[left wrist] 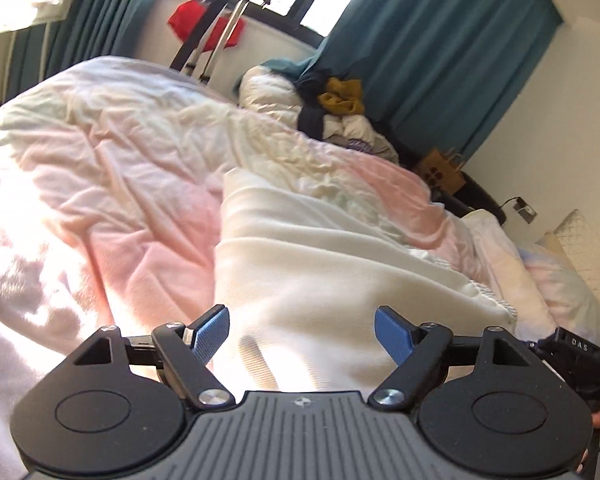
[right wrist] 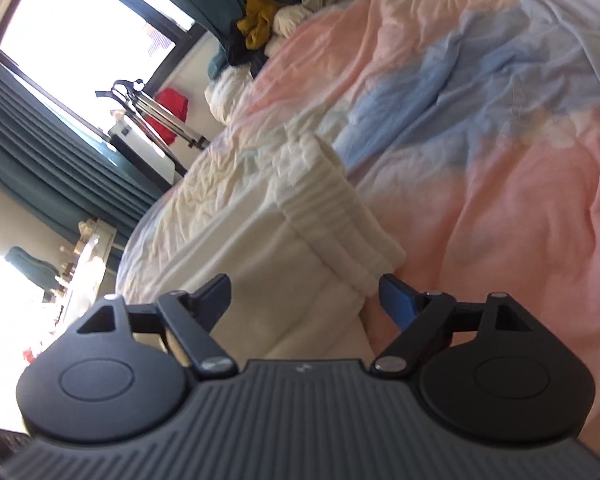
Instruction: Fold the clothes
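Here, left claw (left wrist: 302, 334) agape above cream garment (left wrist: 320, 264), right claw (right wrist: 305, 300) likewise.

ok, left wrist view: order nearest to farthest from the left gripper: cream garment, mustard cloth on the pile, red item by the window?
From the left gripper, jaws open:
1. Cream garment, directly ahead, lying on the duvet and running under the fingers.
2. Mustard cloth, ahead and slightly right, on top of the clothes pile at the far side of the bed.
3. Red item, upper left, under the window beyond the bed.
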Demonstrator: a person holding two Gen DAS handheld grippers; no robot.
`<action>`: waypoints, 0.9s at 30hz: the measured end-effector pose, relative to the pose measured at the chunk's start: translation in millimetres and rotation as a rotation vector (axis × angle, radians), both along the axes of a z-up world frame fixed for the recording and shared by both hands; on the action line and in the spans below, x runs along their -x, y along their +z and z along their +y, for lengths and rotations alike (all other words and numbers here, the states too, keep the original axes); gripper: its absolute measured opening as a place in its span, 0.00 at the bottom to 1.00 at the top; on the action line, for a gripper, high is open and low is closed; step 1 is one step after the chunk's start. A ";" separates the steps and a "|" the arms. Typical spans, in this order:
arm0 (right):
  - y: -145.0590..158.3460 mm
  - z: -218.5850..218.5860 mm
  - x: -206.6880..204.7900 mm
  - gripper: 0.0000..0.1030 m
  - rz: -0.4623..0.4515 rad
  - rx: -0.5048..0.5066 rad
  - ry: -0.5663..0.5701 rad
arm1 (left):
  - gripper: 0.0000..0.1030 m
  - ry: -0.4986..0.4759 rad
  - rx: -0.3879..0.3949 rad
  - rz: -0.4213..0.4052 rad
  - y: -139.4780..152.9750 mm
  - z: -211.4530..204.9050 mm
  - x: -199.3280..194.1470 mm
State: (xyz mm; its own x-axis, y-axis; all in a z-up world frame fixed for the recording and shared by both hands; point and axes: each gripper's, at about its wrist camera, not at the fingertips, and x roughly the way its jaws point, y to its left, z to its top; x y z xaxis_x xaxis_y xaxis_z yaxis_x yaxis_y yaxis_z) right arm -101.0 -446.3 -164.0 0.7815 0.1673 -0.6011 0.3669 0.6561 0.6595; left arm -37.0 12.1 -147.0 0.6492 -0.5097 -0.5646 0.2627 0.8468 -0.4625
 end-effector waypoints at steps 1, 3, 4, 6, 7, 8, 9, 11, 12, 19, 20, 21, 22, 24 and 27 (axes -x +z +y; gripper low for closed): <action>-4.2 3.2 -4.2 0.82 0.041 0.001 0.018 | 0.79 0.005 -0.007 0.028 -4.5 1.2 -3.5; -12.5 8.6 -12.4 0.82 0.083 -0.018 0.060 | 0.80 0.008 -0.021 0.062 -12.6 -2.0 -6.4; -17.3 10.5 -16.0 0.81 0.091 -0.041 0.077 | 0.81 0.010 -0.024 0.074 -14.9 -2.0 -7.5; -27.5 14.7 -22.5 0.82 0.109 -0.089 0.104 | 0.82 0.013 -0.023 0.096 -22.4 -4.9 -11.3; -32.2 16.4 -26.3 0.87 0.119 -0.105 0.114 | 0.83 0.013 -0.026 0.106 -25.7 -7.1 -13.9; -36.1 17.4 -31.2 0.91 0.134 -0.104 0.117 | 0.83 0.012 -0.026 0.115 -27.6 -7.9 -15.8; -40.0 18.3 -36.2 0.91 0.148 -0.104 0.121 | 0.83 0.010 -0.026 0.123 -29.5 -8.9 -17.9; -47.8 20.3 -46.0 0.91 0.177 -0.103 0.128 | 0.83 -0.002 -0.033 0.141 -32.7 -13.2 -23.0; -50.6 21.3 -50.5 0.92 0.185 -0.103 0.135 | 0.83 -0.003 -0.031 0.146 -34.5 -14.4 -26.3; -48.9 16.3 -50.7 0.98 0.041 -0.265 0.155 | 0.85 -0.022 -0.042 0.164 -41.7 -22.6 -36.9; -45.7 15.3 -48.7 0.98 -0.006 -0.298 0.162 | 0.85 -0.022 -0.039 0.167 -42.6 -22.5 -37.6; -41.3 15.0 -47.2 0.98 -0.063 -0.330 0.180 | 0.85 -0.023 -0.036 0.169 -43.5 -22.5 -38.4; -37.7 15.7 -46.6 0.98 -0.103 -0.346 0.195 | 0.85 -0.024 -0.032 0.172 -44.4 -22.5 -39.1; -33.4 20.5 -48.2 0.97 -0.121 -0.321 0.219 | 0.82 -0.025 -0.026 0.177 -46.2 -22.4 -40.6; -38.8 24.6 -51.4 0.86 -0.044 -0.274 0.210 | 0.78 -0.036 -0.033 0.170 -47.5 -24.5 -40.7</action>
State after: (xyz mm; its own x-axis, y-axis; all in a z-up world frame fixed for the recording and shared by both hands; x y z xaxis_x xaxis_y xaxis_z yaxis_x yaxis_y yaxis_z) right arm -49.6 -421.7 -202.9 0.7373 0.4776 -0.4777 0.2098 0.5104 0.8340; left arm 3.7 -12.5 -194.5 0.5243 -0.5101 -0.6819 0.2133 0.8539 -0.4747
